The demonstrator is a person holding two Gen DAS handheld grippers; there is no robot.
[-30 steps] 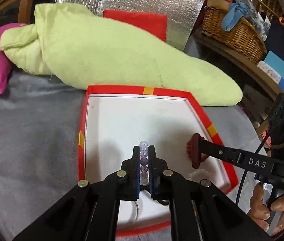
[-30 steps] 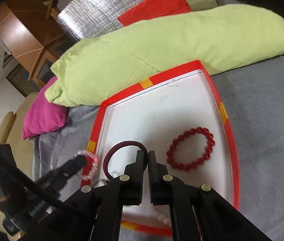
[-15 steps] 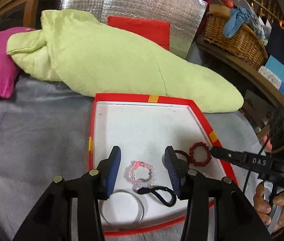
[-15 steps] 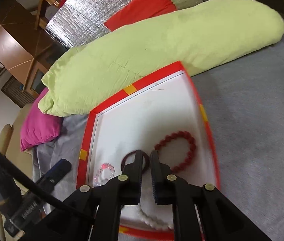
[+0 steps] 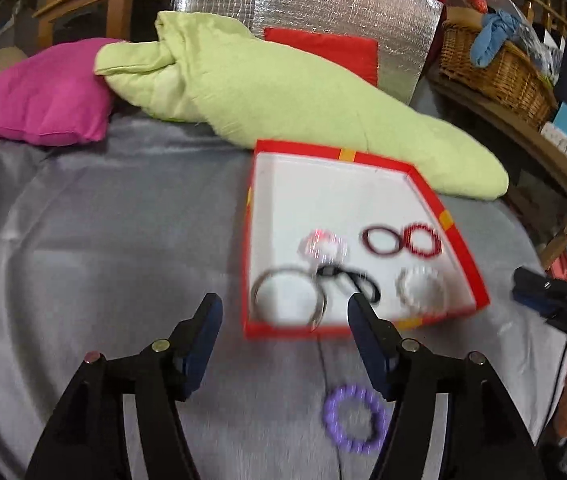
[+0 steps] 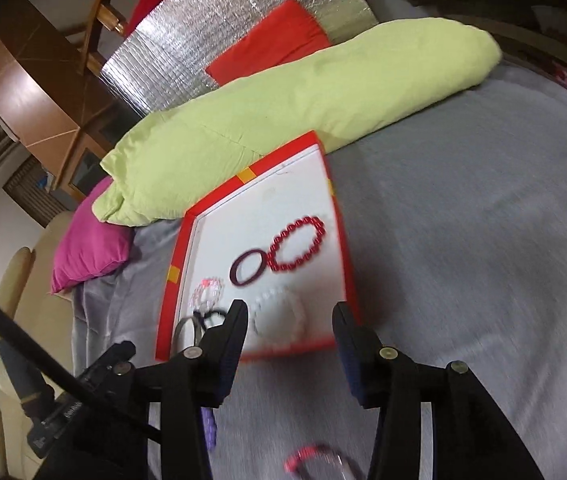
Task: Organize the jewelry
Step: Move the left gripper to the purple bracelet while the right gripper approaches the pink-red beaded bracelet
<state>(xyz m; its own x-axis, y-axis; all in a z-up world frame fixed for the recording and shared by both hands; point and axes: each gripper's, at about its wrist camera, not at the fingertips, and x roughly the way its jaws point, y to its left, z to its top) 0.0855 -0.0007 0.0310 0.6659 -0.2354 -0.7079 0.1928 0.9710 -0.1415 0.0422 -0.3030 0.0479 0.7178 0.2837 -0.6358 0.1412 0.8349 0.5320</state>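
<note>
Left wrist view: the left gripper hangs over the grey cloth with its fingers spread wide and nothing between them. Just ahead lies the red-rimmed box with a white floor. Inside it, a metal bangle sits at the near left corner, a black hair tie beside it, and a white bead bracelet at the near right. Farther back are a pink bead bracelet, a dark red hair tie and a red bead bracelet, the last two touching. A purple bead bracelet lies on the cloth outside the box, near the right finger. Behind the box rest a green pillow and a pink cushion. The right gripper's tip shows at the right edge.

Right wrist view: the right gripper is also wide open and empty, above the cloth at the box's near edge. The red bead bracelet and dark red hair tie lie side by side, touching. The white bead bracelet is blurred between the fingers. A pink and silver ring-shaped piece lies on the cloth at the bottom, too blurred to identify.
</note>
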